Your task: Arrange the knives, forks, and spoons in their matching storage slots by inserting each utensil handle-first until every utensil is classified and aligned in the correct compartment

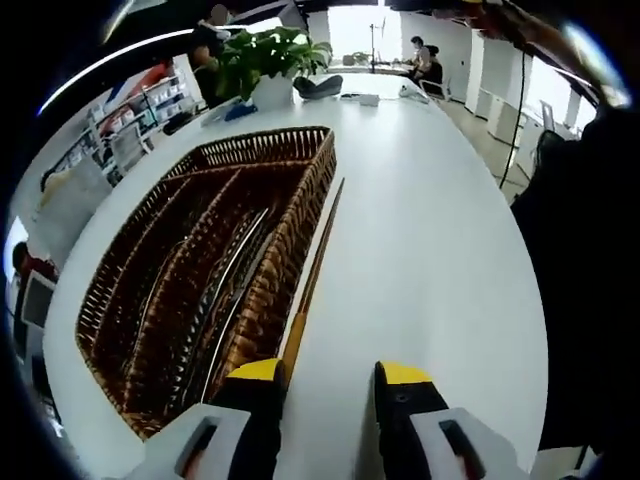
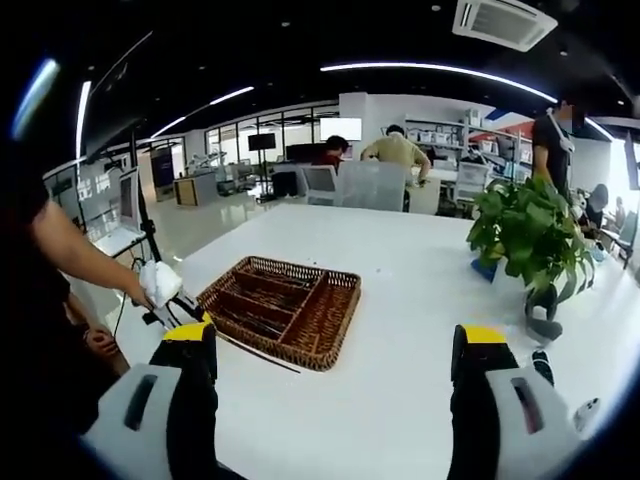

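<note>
The long white table (image 1: pixel 430 230) takes most of the left gripper view. On it, at the left of that frame, lies the wicker tray (image 1: pixel 300 215), with metal utensils (image 1: pixel 225 290) already in its long compartments. Just beside its right wall lie thin brown chopsticks (image 1: pixel 315 255), on the bare table. They look light, stiff and a little slippery; I would take them near the middle. The left gripper (image 1: pixel 330 385) is released and holds nothing. The right gripper (image 2: pixel 335 355) is spread wide, also with nothing.
</note>
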